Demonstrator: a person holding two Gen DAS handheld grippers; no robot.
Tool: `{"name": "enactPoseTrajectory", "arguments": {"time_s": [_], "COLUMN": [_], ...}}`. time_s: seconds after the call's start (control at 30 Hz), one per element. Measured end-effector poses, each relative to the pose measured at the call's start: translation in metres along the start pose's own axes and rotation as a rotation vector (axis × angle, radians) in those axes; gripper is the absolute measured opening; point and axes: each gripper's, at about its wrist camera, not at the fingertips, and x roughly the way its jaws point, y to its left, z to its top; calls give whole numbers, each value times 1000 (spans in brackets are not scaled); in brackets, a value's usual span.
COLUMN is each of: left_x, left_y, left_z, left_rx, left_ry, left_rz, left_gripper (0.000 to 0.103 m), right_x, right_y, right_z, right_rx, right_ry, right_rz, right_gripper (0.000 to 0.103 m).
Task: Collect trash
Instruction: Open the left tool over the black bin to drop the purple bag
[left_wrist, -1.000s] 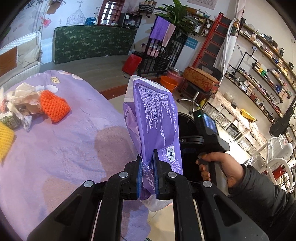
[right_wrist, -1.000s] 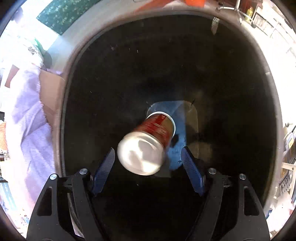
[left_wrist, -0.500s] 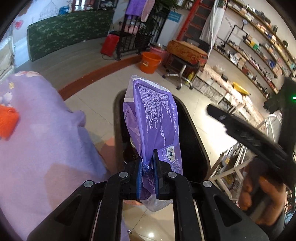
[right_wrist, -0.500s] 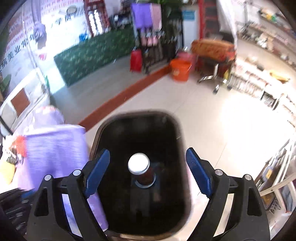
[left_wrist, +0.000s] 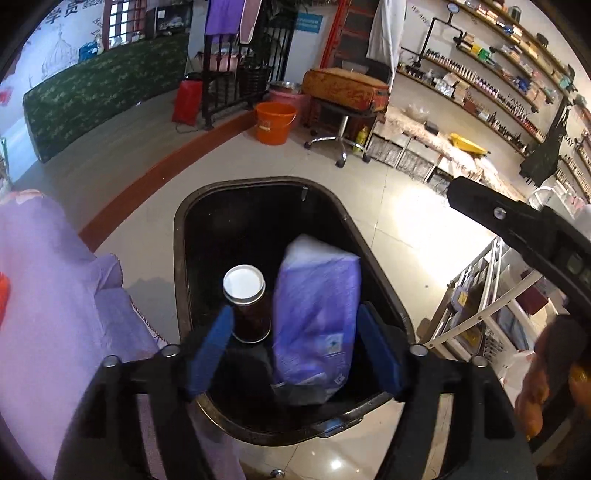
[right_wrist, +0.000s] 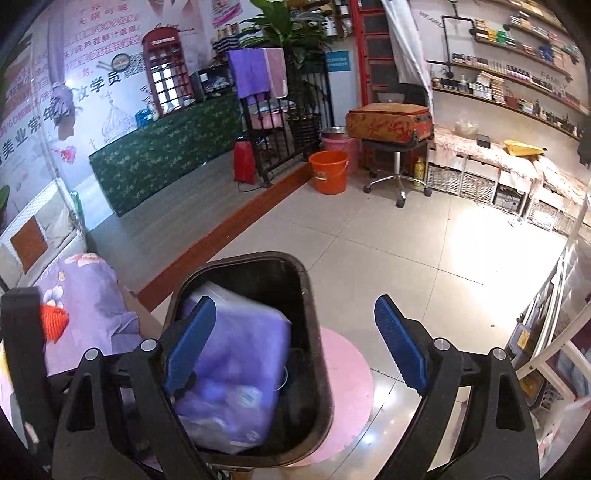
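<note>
A black trash bin (left_wrist: 184, 236) stands on the tiled floor beside a table with a purple cloth (left_wrist: 48, 295). Inside it a dark red can with a white lid (left_wrist: 245, 295) stands upright. A purple snack bag (left_wrist: 316, 314) drops blurred into the bin, free of the pads. My left gripper (left_wrist: 293, 332) hovers over the bin's near rim, its jaws opening with the bag below and between them, untouched. My right gripper (right_wrist: 295, 310) hangs higher above the bin (right_wrist: 314, 332), jaws opening, nothing gripped. In its view the purple bag (right_wrist: 236, 362) hides the can.
The bin stands on a pink round mat (right_wrist: 347, 387). An orange knitted piece (right_wrist: 53, 319) lies on the purple cloth (right_wrist: 85, 295). An orange bucket (right_wrist: 328, 171) and a wheeled stool with a suitcase (right_wrist: 389, 123) stand further back. Shelves line the right wall.
My left gripper swung from the table to above the bin, opened and let go of the purple bag. My right gripper rose out of the bin, tilted up and opened wider.
</note>
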Motion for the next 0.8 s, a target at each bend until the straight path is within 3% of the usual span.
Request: {"name": "enactPoseTrajectory", "arguments": {"time_s": [0.17, 0.33, 0.8], "left_x": [-16, -34, -99], "left_y": [10, 12, 62], "left_z": [-10, -21, -66], "left_rx": [-47, -64, -165], "left_ry": [-30, -69, -188], "left_rz": [-19, 21, 210], "left_gripper": [82, 87, 95], "right_x": [-2, 6, 16], "right_y": [-7, 1, 78], "right_z": [1, -4, -26], "right_rx": [35, 38, -122], "right_ry": [-13, 8, 57], "right_rz": [-10, 25, 184], "right_gripper": [90, 91, 91]}}
